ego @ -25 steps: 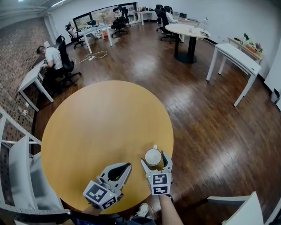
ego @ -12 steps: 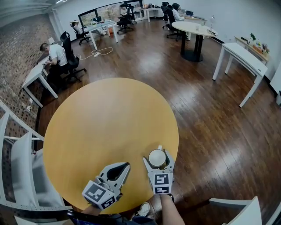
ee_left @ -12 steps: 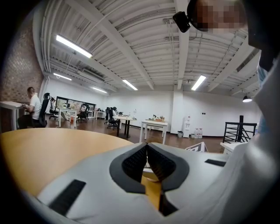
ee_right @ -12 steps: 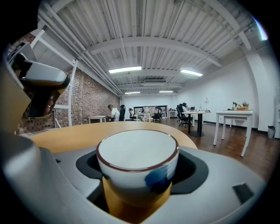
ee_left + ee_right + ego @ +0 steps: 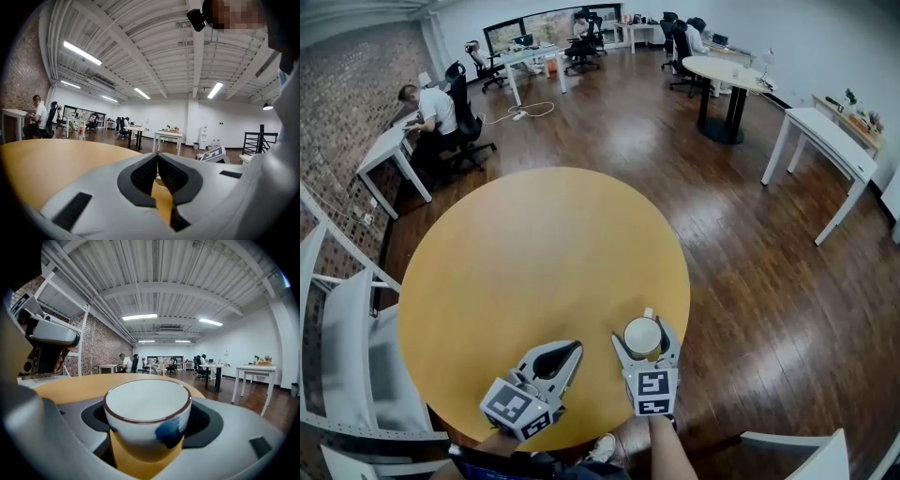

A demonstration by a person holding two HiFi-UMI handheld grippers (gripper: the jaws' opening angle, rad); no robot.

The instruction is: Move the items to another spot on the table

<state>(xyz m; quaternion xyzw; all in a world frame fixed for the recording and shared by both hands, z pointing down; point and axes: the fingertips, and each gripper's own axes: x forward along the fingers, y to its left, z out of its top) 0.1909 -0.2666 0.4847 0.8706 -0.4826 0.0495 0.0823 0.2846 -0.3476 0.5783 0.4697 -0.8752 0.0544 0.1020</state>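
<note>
Head view looks down on a dark brown wooden plank floor (image 5: 750, 281) and, in the middle of the frame, a big round table with a plain yellow wooden top (image 5: 516, 272). At the upper left of the frame a person in a white shirt (image 5: 434, 105) sits at a white desk.

Both grippers are at the lower edge of the table. The left gripper (image 5: 573, 351), grey with black pads, is at the lower centre of the frame. In the left gripper view its two jaws meet at the tips and nothing is held between them; only the yellow top shows through the gap behind the tips.

The right gripper (image 5: 645, 343) is just beside it, near the lower right rim of the table. Its jaws are pressed on both sides of a white ceramic cup with a thin dark red rim and a blue patch on its wall (image 5: 147, 413). Whether the cup touches the table I cannot tell.

Each gripper carries a cube with black-and-white square markers (image 5: 654, 392); these patterns are codes, not letters.
</note>
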